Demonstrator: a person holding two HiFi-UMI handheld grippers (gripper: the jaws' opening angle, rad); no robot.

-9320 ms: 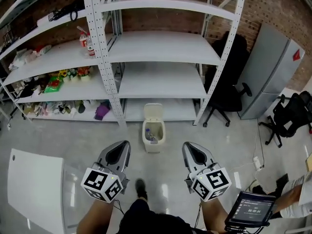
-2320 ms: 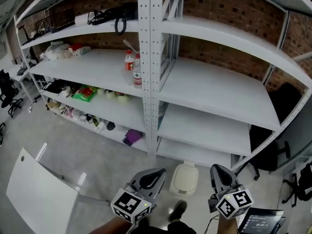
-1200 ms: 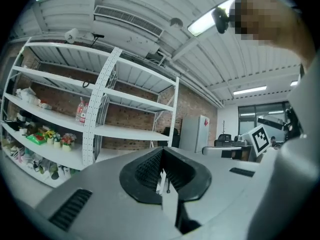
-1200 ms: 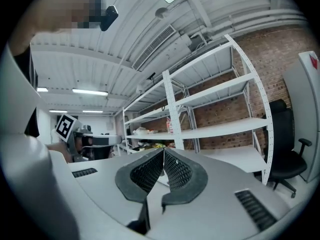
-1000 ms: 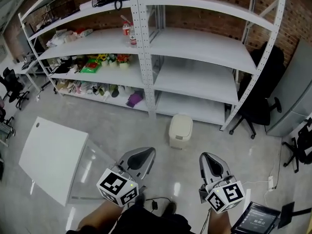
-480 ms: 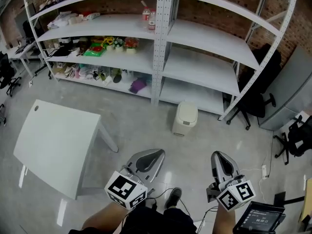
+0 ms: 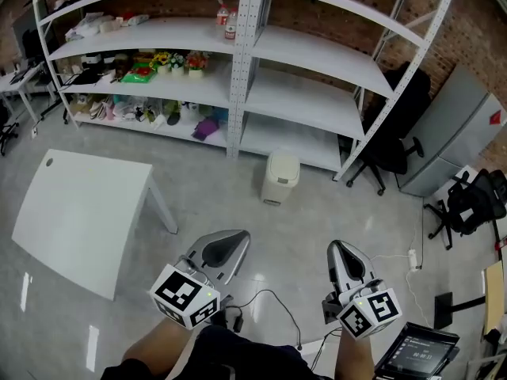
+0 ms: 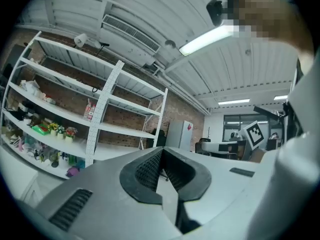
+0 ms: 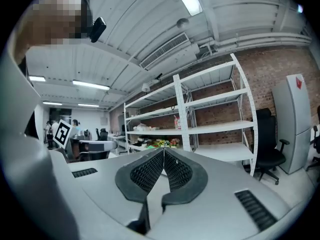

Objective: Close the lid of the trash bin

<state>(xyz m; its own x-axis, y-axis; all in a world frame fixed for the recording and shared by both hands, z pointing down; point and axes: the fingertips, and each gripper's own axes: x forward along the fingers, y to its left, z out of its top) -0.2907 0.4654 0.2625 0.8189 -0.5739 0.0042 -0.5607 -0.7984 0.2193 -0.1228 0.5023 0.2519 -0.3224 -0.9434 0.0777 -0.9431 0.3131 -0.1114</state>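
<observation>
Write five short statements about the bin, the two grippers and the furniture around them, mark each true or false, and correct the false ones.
1. The trash bin has its lid down. True.
2. The left gripper is clamped on the bin's lid. False: its jaws are together on nothing, well away from the bin.
3. The right gripper is shut and empty. True.
4. In the head view, the white table stands to the right of the bin. False: it stands to the bin's left.
5. A black office chair stands near the right end of the shelving. True.
</observation>
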